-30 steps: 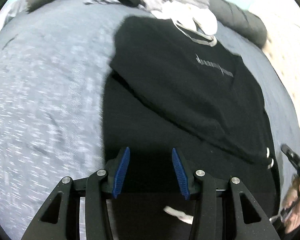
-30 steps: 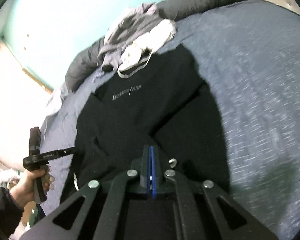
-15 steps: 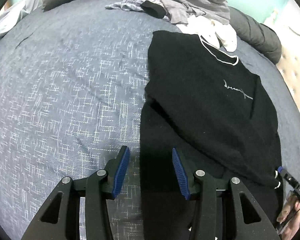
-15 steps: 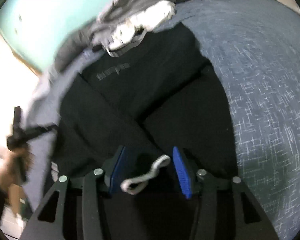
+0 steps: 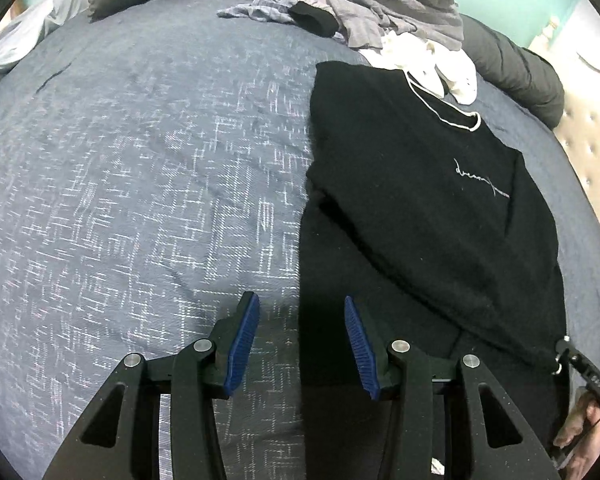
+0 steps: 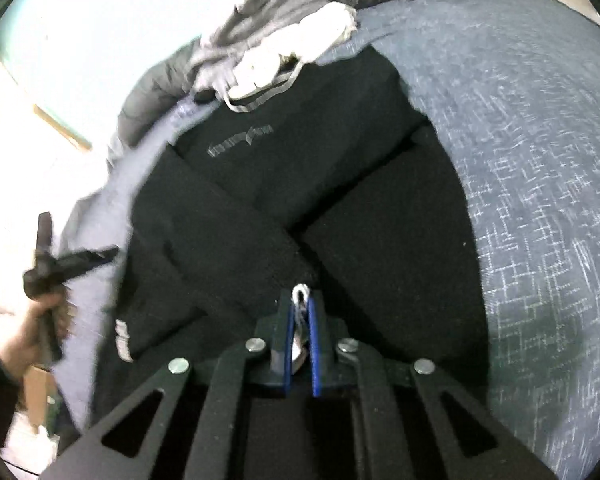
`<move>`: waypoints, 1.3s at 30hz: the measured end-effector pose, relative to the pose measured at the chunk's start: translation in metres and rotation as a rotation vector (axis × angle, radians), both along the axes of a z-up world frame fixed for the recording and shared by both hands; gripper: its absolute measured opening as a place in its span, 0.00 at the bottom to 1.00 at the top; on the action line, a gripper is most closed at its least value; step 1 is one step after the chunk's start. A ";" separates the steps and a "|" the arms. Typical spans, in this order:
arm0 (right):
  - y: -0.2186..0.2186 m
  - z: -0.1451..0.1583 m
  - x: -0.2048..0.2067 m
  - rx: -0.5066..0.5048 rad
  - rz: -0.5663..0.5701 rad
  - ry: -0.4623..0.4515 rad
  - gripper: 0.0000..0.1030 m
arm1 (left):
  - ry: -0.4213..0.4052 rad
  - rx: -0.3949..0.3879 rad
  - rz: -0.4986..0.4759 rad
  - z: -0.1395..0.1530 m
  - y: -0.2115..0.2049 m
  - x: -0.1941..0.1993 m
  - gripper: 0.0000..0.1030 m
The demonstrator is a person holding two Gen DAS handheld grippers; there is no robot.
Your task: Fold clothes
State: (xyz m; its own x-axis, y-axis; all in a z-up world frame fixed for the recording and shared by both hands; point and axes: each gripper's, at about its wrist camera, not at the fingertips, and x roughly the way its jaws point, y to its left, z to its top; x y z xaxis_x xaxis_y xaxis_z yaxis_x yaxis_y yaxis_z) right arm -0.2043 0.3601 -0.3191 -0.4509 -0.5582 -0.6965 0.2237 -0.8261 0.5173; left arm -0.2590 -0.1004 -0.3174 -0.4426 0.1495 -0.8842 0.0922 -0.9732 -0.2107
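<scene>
Blue-grey crosshatched bedding [image 5: 140,200] covers the bed, with a heap of unfolded laundry [image 5: 380,8] at its far edge, at about 12 o'clock in the left wrist view. A black sweatshirt [image 5: 440,208] lies spread on the cover, neckline toward the heap, sleeves crossed over its lower body.

The right gripper [image 6: 300,320] has its jaws pressed together on the white-trimmed cuff [image 6: 301,292] of one sleeve; that sleeve runs away from it toward 10 o'clock. The left gripper [image 5: 300,344] hovers with its jaws spread and nothing between them (the pads frame the garment's left edge, bedding on one side, black cloth on the other). The sweatshirt lies from 12 to 2 o'clock of those jaws, its long axis pointing toward the heap.

My reading: the right hand already holds its corner, so the left must bite the hem edge directly ahead before any fold.
</scene>
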 end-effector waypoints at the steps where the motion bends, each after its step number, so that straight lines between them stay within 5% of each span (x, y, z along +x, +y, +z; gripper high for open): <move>1: 0.005 0.007 0.003 -0.023 -0.003 0.013 0.06 | 0.002 0.000 0.002 0.001 -0.001 -0.001 0.47; 8: 0.028 0.025 0.012 -0.056 -0.075 0.055 0.06 | 0.014 -0.020 0.004 0.000 -0.004 -0.020 0.47; 20: 0.056 0.006 0.005 -0.094 -0.163 0.034 0.06 | 0.032 -0.191 -0.134 -0.011 0.030 -0.062 0.47; 34: 0.079 0.002 0.009 0.002 -0.295 0.055 0.06 | 0.106 -0.166 -0.221 0.003 0.042 -0.056 0.47; 39: 0.078 -0.002 0.009 -0.022 -0.290 0.036 0.06 | 0.100 -0.224 -0.278 0.003 0.056 -0.059 0.47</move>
